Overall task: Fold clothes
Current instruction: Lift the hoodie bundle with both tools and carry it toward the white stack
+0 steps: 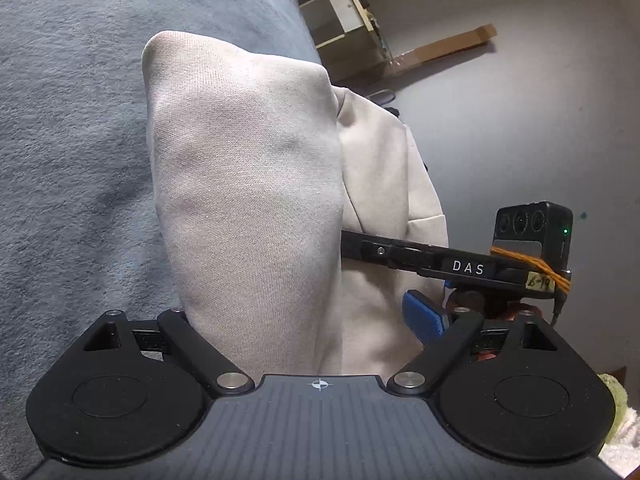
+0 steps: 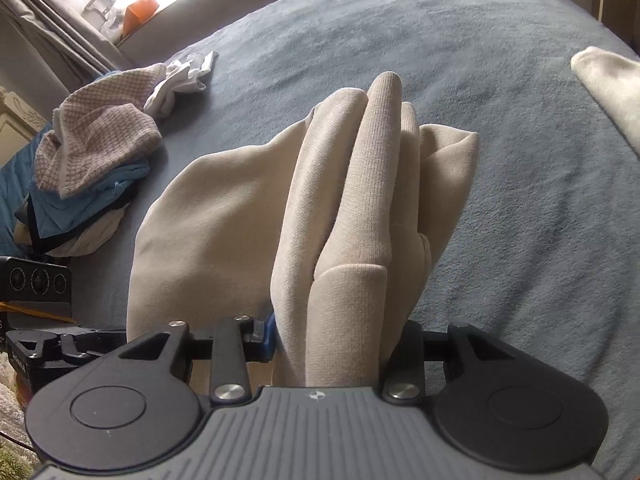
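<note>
My left gripper stood with its jaws spread wide, and the cream knitted cotton garment rose between them as one broad smooth fold. It hid my left finger, while the blue pad of the other finger showed bare just beside the cloth's edge. Whether I truly pinched the fabric there I could not tell. Only the right wrist view made the other grip plain: my right gripper was clenched on a bunch of the same garment, with several rounded pleats standing up from between its fingers and the rest spilling off to their left. Beyond both sets of fingers lay the grey-blue fleecy blanket. The left view alone showed the pale wall and a strip of brown cardboard far right of my fingers. The right view alone showed a heap of pink-checked and blue clothes and a crumpled white cloth, both well apart to the left of my fingers.
</note>
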`<state>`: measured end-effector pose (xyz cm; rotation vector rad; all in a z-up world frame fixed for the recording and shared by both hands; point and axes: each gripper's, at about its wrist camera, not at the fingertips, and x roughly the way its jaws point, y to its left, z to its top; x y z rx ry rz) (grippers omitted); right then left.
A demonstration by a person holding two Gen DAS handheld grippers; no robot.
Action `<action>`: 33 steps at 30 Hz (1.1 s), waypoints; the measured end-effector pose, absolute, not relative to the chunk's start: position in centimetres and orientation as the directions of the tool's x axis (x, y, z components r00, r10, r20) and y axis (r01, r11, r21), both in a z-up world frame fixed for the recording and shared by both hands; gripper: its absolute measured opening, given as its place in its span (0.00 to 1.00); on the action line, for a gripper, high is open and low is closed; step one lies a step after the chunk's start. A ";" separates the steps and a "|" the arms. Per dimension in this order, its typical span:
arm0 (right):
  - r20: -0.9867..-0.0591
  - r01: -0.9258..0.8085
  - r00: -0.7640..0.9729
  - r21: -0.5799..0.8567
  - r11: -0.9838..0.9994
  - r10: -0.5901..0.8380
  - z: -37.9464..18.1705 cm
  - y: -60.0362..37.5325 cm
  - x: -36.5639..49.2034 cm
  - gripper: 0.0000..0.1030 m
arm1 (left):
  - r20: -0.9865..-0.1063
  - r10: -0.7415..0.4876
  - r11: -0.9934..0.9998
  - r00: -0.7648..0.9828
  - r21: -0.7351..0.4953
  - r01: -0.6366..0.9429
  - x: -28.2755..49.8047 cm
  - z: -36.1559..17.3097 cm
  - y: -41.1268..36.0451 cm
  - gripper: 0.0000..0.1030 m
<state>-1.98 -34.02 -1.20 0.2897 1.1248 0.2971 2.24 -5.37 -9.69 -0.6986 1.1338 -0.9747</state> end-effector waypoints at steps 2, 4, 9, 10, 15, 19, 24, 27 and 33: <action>-0.810 -0.099 0.436 0.392 0.915 0.394 -0.7 -36.4 -2.0 0.40 | -0.441 -0.891 0.448 0.106 -0.823 0.348 3.2 -8.2 -7.9 0.86; -0.781 -0.104 0.480 0.401 0.910 0.399 0.0 -39.5 -1.9 0.40 | -0.462 -0.882 0.456 0.092 -0.789 0.412 4.8 -6.6 -11.1 0.86; -0.703 -0.104 0.601 0.403 0.909 0.380 2.4 -48.5 -0.4 0.40 | -0.492 -0.866 0.460 0.094 -0.708 0.536 8.9 -2.9 -20.6 0.85; -0.693 -0.109 0.620 0.387 0.916 0.367 3.1 -50.3 0.1 0.40 | -0.496 -0.863 0.459 0.094 -0.693 0.556 9.6 -2.4 -22.8 0.85; -0.672 -0.094 0.690 0.286 0.954 0.269 5.6 -59.7 2.5 0.40 | -0.505 -0.858 0.444 0.092 -0.642 0.625 12.8 -0.6 -34.2 0.85; -0.657 -0.052 0.725 0.246 0.968 0.206 6.2 -66.6 4.1 0.40 | -0.485 -0.869 0.440 0.103 -0.659 0.610 15.3 -0.7 -41.5 0.85; -0.641 -0.053 0.741 0.244 0.968 0.202 4.9 -73.5 6.4 0.40 | -0.487 -0.866 0.451 0.112 -0.666 0.594 17.6 -1.7 -47.7 0.84; -0.657 -0.072 0.722 0.240 0.968 0.216 3.6 -75.7 7.8 0.40 | -0.501 -0.857 0.474 0.122 -0.672 0.569 18.8 -3.0 -50.0 0.84; -0.693 -0.101 0.674 0.256 0.961 0.256 1.3 -78.4 10.0 0.40 | -0.512 -0.851 0.491 0.114 -0.701 0.516 20.3 -6.0 -52.0 0.84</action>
